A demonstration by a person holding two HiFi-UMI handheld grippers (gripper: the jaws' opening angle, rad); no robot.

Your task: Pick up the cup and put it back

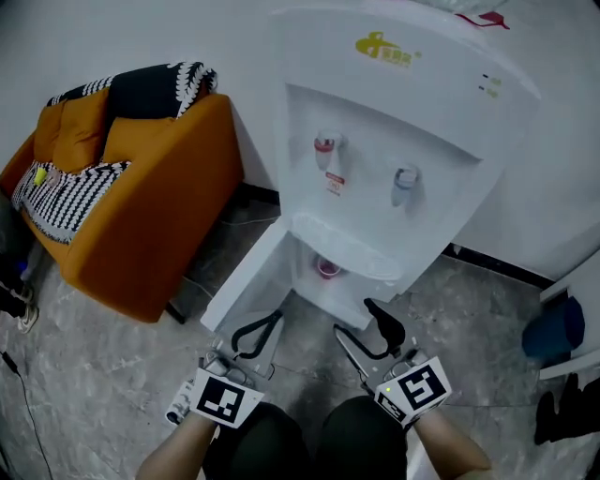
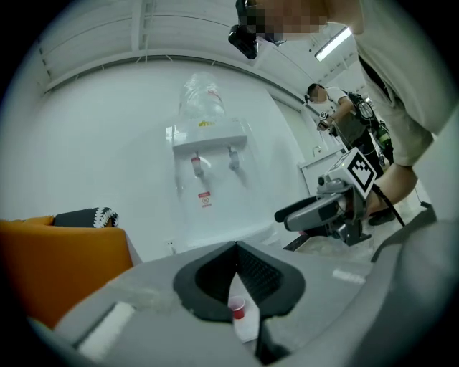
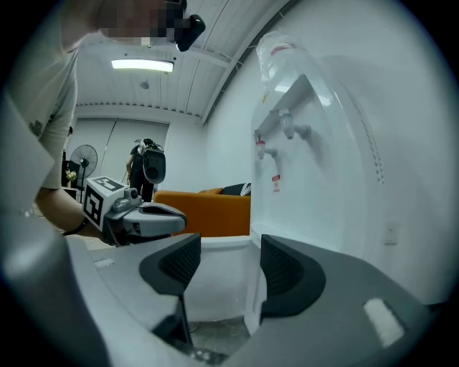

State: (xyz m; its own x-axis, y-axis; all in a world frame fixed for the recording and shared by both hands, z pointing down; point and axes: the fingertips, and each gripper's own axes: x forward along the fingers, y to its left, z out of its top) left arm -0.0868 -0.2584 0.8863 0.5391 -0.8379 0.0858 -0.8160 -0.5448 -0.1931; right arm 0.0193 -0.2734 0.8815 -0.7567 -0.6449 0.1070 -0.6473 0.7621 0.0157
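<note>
Red cup [image 1: 328, 268] sits low in the white water dispenser's [image 1: 394, 122] open bottom compartment, its yellow logo [image 1: 384, 49] too small to read, left tongs [image 1: 277, 317] pinched together, right tongs [image 1: 364, 330] spread wide, both empty.

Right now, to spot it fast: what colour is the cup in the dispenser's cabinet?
Red; the cup shows best in the left gripper view.

Head view: I see only the top of the cup [image 1: 328, 268]; the shelf of the dispenser [image 1: 375, 122] hides the rest. The bottle [image 1: 473, 9] is cut by the upper edge, and the logo [image 1: 384, 47] is too small for me to read.
</note>
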